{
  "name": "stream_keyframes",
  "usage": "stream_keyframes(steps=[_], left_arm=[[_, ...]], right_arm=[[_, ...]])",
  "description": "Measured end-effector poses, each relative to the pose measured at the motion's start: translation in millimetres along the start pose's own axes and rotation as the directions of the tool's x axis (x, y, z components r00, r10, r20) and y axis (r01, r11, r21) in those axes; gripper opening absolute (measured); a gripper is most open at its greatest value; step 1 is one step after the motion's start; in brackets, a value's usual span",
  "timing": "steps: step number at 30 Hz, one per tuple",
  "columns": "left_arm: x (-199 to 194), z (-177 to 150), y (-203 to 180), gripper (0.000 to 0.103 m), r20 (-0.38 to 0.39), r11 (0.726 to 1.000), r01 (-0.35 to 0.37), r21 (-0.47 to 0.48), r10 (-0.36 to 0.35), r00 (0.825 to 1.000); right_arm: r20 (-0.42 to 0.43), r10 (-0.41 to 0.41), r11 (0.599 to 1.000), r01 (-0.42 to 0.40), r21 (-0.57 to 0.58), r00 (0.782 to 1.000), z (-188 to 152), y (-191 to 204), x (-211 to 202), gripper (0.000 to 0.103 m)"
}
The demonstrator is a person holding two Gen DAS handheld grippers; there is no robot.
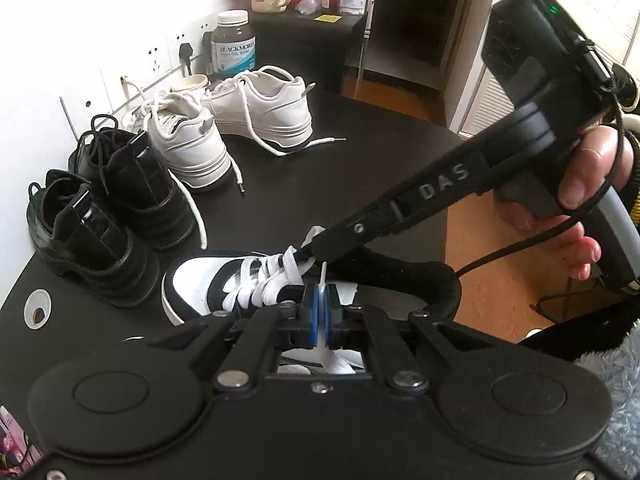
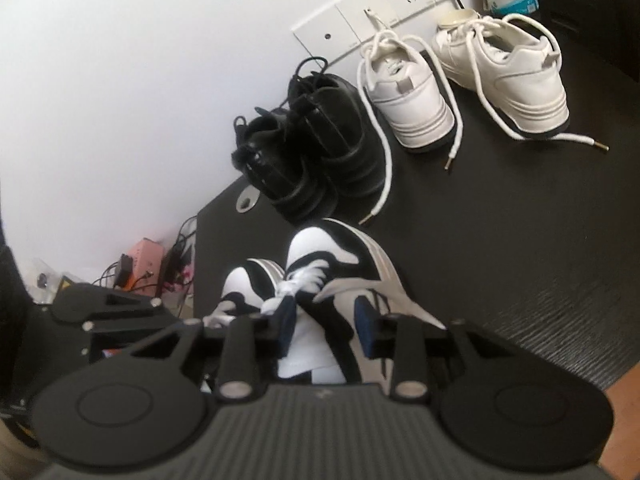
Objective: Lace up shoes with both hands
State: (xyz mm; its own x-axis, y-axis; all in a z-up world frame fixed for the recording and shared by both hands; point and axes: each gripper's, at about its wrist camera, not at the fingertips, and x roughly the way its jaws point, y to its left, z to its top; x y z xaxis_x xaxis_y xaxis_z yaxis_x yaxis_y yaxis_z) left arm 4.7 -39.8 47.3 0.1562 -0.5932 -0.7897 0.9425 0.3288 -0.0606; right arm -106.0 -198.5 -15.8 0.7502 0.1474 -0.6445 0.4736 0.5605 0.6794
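A black-and-white sneaker (image 1: 192,280) lies on the black table (image 1: 340,184), toe to the left, with wide white laces (image 1: 264,280) crossing its front. My left gripper (image 1: 320,310) sits low over the sneaker, its blue pads shut on a white lace end (image 1: 323,276) that sticks up between them. A hand (image 1: 592,168) holds my right gripper (image 1: 306,250), which reaches in from the right with its tip among the laces. In the right wrist view my right gripper (image 2: 326,318) is open over the sneaker (image 2: 332,252), and a bunched lace (image 2: 280,292) touches its left pad. A second black-and-white sneaker (image 2: 244,280) lies beside it.
A pair of black leather shoes (image 1: 100,216) and two white sneakers (image 1: 192,140) (image 1: 264,104) with loose laces stand by the wall. A supplement bottle (image 1: 234,44) stands behind them. A cable hole (image 1: 38,308) marks the table's left corner. The table ends at the right over wooden floor (image 1: 500,280).
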Motion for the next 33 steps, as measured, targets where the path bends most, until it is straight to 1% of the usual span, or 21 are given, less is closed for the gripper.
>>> stream_keyframes(steps=[2, 4, 6, 8, 10, 11, 13, 15, 18, 21, 26, 29, 33], left_arm=[[-0.4, 0.7, -0.3, 0.003, -0.002, 1.000, 0.002, 0.006, -0.001, 1.000], [0.6, 1.9, -0.7, 0.003, -0.006, 1.000, 0.000, 0.013, 0.000, 1.000], [2.7, 3.5, -1.6, 0.003, -0.013, 1.000, -0.006, 0.024, 0.006, 1.000], [6.7, 6.1, -2.7, 0.003, -0.023, 0.999, -0.008, 0.038, 0.009, 1.000], [11.3, 9.7, -3.8, 0.003, -0.036, 0.999, -0.006, 0.049, 0.008, 0.999], [13.8, 12.5, -3.9, 0.003, -0.045, 0.999, -0.004, 0.052, 0.006, 0.999], [19.4, 18.3, -0.2, 0.003, -0.070, 0.999, 0.012, 0.040, -0.009, 0.997], [25.0, 23.5, 4.8, 0.003, -0.103, 0.999, 0.037, 0.025, -0.034, 0.994], [33.0, 29.8, 6.8, 0.003, -0.156, 0.997, 0.063, 0.038, -0.057, 0.986], [41.3, 35.2, 5.5, 0.003, -0.201, 0.996, 0.071, 0.056, -0.058, 0.978], [49.8, 37.3, 12.1, 0.003, -0.246, 0.997, 0.081, -0.002, -0.079, 0.966], [51.1, 38.2, 17.9, 0.003, -0.253, 0.995, 0.082, -0.057, -0.094, 0.963], [52.9, 37.2, 26.7, 0.003, -0.249, 0.986, 0.088, -0.142, -0.121, 0.961]], right_arm=[[-0.011, 0.023, 0.998, -0.022, 0.056, 1.000, 2.5, -7.8, 2.5, 0.031], [-0.020, 0.046, 0.993, -0.044, 0.112, 0.999, 5.0, -15.6, 4.9, 0.028], [-0.028, 0.070, 0.984, -0.065, 0.168, 0.997, 7.6, -23.3, 7.3, 0.019], [-0.034, 0.095, 0.971, -0.085, 0.224, 0.995, 10.1, -31.1, 9.8, 0.013], [-0.039, 0.119, 0.955, -0.104, 0.278, 0.992, 12.6, -38.9, 12.2, 0.012], [-0.038, 0.142, 0.941, -0.122, 0.316, 0.989, 12.4, -45.4, 14.0, 0.012], [-0.025, 0.200, 0.899, -0.174, 0.402, 0.979, 9.4, -62.1, 18.4, 0.011], [-0.004, 0.244, 0.866, -0.216, 0.450, 0.970, 4.6, -73.2, 22.0, 0.010], [0.020, 0.283, 0.838, -0.257, 0.482, 0.959, -1.8, -80.5, 24.8, 0.010], [0.032, 0.299, 0.824, -0.275, 0.495, 0.954, -4.4, -82.9, 27.1, 0.010], [0.040, 0.305, 0.821, -0.285, 0.494, 0.951, -6.2, -82.6, 27.4, 0.010], [0.042, 0.308, 0.820, -0.288, 0.495, 0.950, -6.7, -82.9, 27.2, 0.010], [0.041, 0.314, 0.816, -0.291, 0.500, 0.949, -6.5, -84.7, 28.0, 0.010]])
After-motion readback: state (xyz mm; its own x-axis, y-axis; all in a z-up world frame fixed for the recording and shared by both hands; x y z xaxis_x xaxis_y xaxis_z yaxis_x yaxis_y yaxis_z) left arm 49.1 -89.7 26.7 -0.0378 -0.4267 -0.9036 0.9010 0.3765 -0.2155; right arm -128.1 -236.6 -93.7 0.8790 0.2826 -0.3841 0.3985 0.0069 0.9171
